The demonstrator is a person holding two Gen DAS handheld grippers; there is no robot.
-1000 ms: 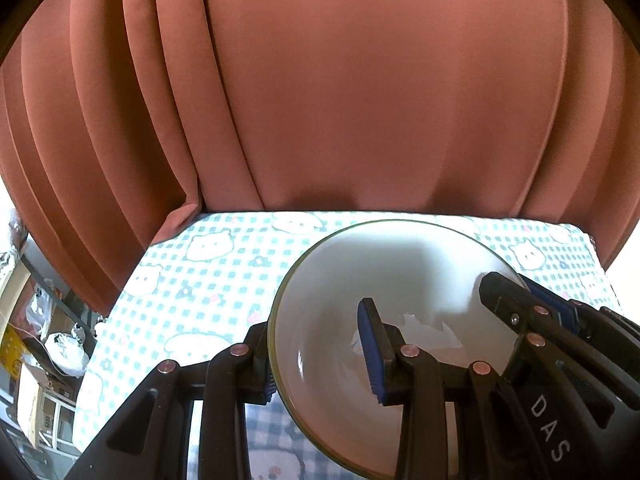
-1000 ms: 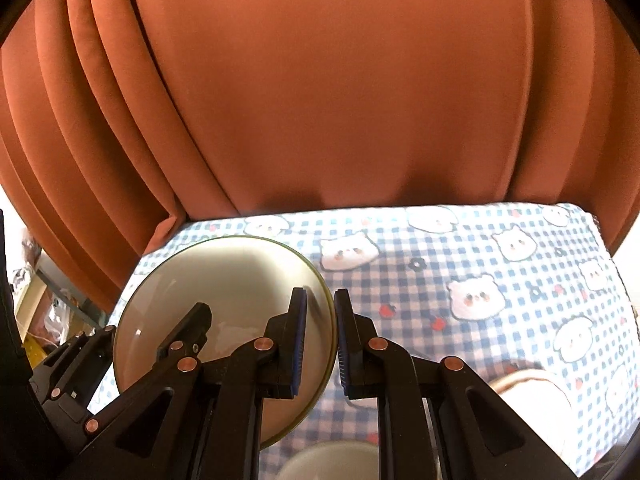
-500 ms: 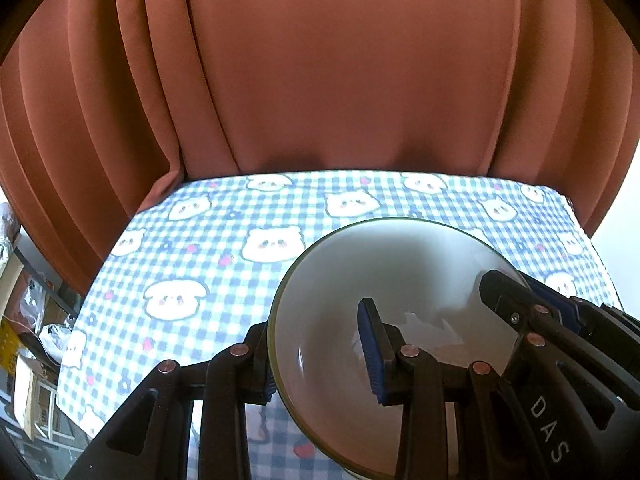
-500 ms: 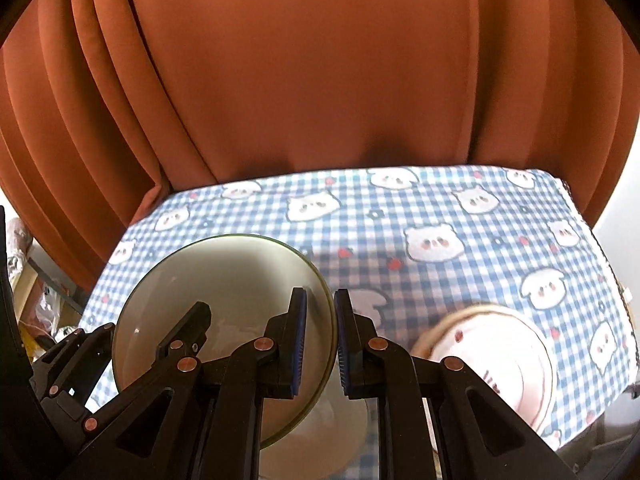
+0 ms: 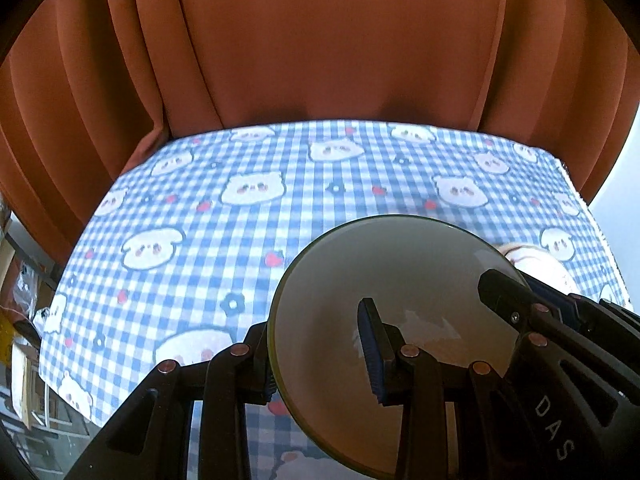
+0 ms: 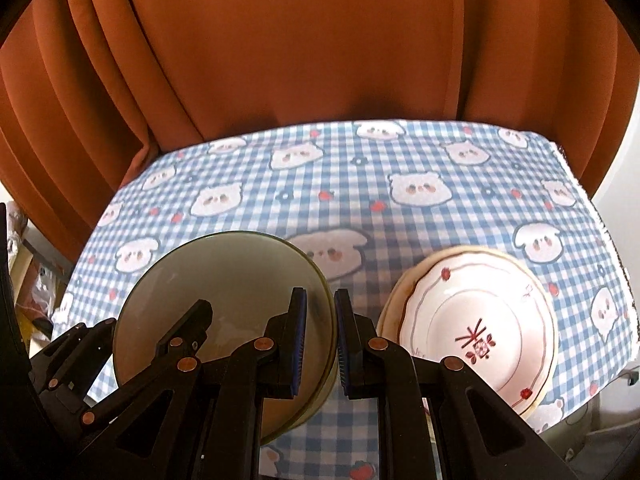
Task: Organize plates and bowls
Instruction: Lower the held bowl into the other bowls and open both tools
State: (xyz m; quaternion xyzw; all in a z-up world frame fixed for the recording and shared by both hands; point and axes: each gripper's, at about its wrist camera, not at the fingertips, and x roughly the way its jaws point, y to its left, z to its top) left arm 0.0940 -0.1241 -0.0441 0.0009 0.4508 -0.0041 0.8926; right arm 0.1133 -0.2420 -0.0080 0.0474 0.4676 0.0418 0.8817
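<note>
- We had the pale green bowl (image 5: 400,280) pinched at two opposite parts of its rim: the left gripper (image 5: 320,360) was clamped over the left side, one finger inside and one outside, and the right gripper (image 6: 320,338) was clamped over the right side the same way.
- The bowl hung between our two claws, above the checked tablecloth (image 6: 360,184), with its open side tipped toward the cameras.
- The relation that mattered, as we judged it: the stack of patterned plates (image 6: 472,328) lay just to the right of the bowl, so the right hand was the nearer one, while bare cloth lay ahead and to the left.
- The right wrist view showed the plates whole (a red motif at the centre of the top one); the left wrist view showed only a sliver of them past the bowl's rim.
- The left wrist view alone showed the cloth's open left half (image 5: 180,240).
</note>
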